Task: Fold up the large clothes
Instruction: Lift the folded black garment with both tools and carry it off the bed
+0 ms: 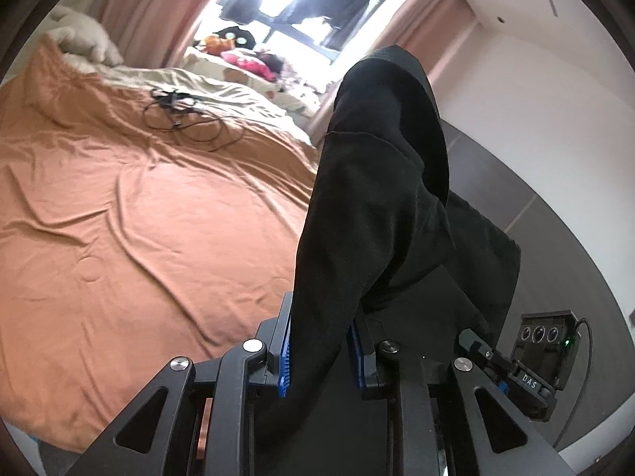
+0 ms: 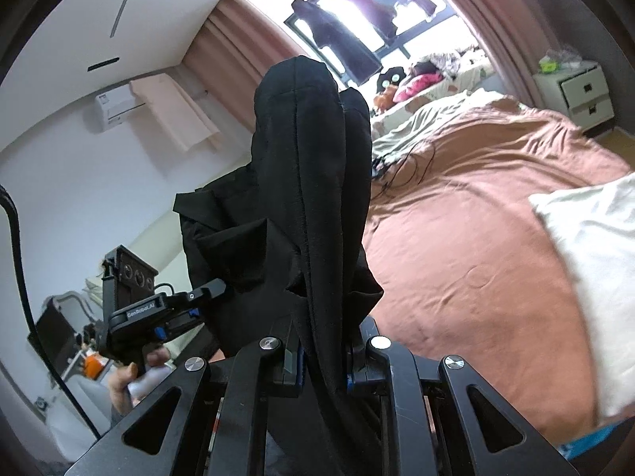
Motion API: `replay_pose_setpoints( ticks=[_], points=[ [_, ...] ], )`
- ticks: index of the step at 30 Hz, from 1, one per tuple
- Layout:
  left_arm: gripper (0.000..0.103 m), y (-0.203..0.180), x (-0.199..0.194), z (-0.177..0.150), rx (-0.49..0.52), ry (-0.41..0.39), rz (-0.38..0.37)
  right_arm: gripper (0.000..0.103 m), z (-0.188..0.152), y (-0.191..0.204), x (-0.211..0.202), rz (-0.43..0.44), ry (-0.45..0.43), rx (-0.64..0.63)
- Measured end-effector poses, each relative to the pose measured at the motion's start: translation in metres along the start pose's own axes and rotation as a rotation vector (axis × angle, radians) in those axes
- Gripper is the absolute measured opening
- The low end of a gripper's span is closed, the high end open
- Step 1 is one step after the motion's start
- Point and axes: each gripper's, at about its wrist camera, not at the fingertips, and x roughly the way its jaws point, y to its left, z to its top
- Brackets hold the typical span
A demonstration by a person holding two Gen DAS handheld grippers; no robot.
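My left gripper (image 1: 321, 351) clamped on black garment (image 1: 377, 198) | my right gripper (image 2: 323, 361) pinching it too | cloth hanging above orange bedsheet (image 1: 139, 218)

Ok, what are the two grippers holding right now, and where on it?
Both grip one black garment: left gripper and right gripper each pinch a bunched fold; which part is unclear.

A wrinkled orange bedsheet (image 1: 139, 206) covers the bed, with tangled black cables (image 1: 178, 115) lying on it near a white two-drawer nightstand (image 2: 579, 91) and pink curtains (image 1: 158, 4).
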Motion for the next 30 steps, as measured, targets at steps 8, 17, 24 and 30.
replay_pose_setpoints(
  ticks=[8, 17, 24, 30],
  points=[
    [0.024, -0.055, 0.046, 0.001, 0.016, 0.058, -0.093, 0.015, 0.03, -0.021, -0.067, -0.105, -0.043, -0.028],
    [0.024, -0.126, 0.115, -0.005, 0.05, 0.161, -0.192, 0.015, 0.066, -0.049, -0.133, -0.251, -0.079, -0.031],
    [0.024, -0.172, 0.168, -0.007, 0.083, 0.254, -0.261, 0.015, 0.09, -0.062, -0.171, -0.354, -0.104, -0.035],
    [0.024, -0.195, 0.216, -0.011, 0.08, 0.336, -0.296, 0.015, 0.11, -0.083, -0.19, -0.415, -0.12, -0.026]
  ],
)
